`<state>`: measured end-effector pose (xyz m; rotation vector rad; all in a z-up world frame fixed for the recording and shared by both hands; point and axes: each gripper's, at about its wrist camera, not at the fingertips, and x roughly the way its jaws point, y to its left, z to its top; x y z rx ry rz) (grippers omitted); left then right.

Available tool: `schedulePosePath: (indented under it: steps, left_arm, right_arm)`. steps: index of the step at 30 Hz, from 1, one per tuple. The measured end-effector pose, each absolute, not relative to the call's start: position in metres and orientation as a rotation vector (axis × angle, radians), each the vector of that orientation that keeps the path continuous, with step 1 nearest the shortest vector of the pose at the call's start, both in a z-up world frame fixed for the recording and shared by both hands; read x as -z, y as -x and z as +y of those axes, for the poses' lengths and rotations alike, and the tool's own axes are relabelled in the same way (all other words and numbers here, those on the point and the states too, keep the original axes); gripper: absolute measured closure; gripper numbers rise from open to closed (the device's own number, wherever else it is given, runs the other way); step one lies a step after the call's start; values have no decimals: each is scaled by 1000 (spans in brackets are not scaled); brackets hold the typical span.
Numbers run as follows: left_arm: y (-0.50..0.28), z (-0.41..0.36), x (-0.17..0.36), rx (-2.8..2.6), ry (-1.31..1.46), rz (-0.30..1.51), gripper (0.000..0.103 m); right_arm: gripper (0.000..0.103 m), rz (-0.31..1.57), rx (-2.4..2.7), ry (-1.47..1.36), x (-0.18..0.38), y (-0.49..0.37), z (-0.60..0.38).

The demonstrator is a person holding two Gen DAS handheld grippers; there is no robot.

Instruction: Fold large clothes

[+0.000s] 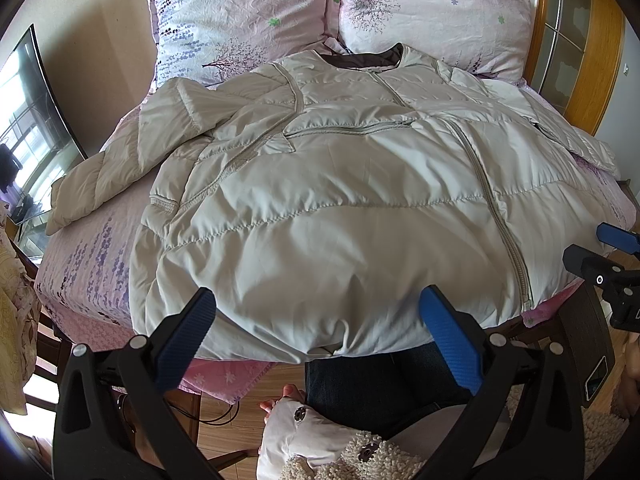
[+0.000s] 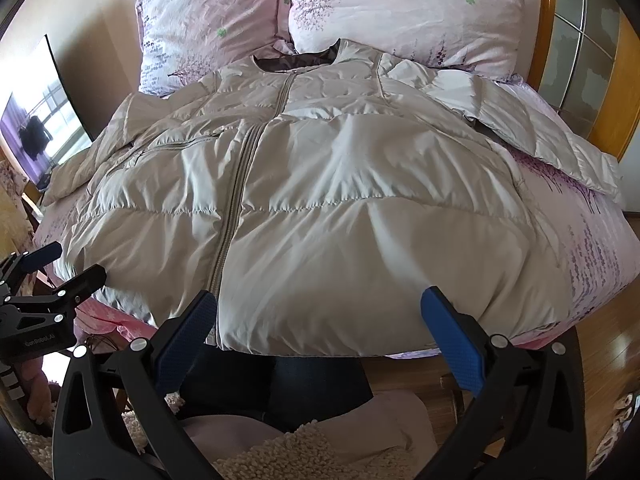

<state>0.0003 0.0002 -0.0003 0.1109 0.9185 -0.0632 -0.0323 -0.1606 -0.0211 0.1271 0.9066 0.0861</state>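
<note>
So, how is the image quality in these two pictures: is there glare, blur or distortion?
Left wrist view: strong fisheye bending with dark corners; the screen is washed out by window reflection; the jacket is sharp and evenly lit. Right wrist view: same bending; sheen on the jacket; the pillows look slightly overexposed; no motion blur.

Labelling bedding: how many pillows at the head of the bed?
2: one pink floral pillow on the left, another pink floral pillow on the right, both behind the beige puffer jacket collar. Others may be hidden.
</note>
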Motion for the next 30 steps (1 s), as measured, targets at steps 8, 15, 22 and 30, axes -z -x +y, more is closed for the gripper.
schedulePosePath:
  steps: [8,15,22,30]
  left_arm:
    - [-1,1,0,61,-108,918,2]
    - [-11,18,-6,67,-49,911,2]
    - [-28,42,-16,79,40,888,2]
    - [-64,95,-28,10,193,818,2]
  right_arm:
    - [1,885,-91,-153,20,30,-164]
    - [1,720,-113,-274,5,19,-210]
    - [1,598,92,-678,4,-10,-340]
    - [30,603,298,-1179,61,-37,-476]
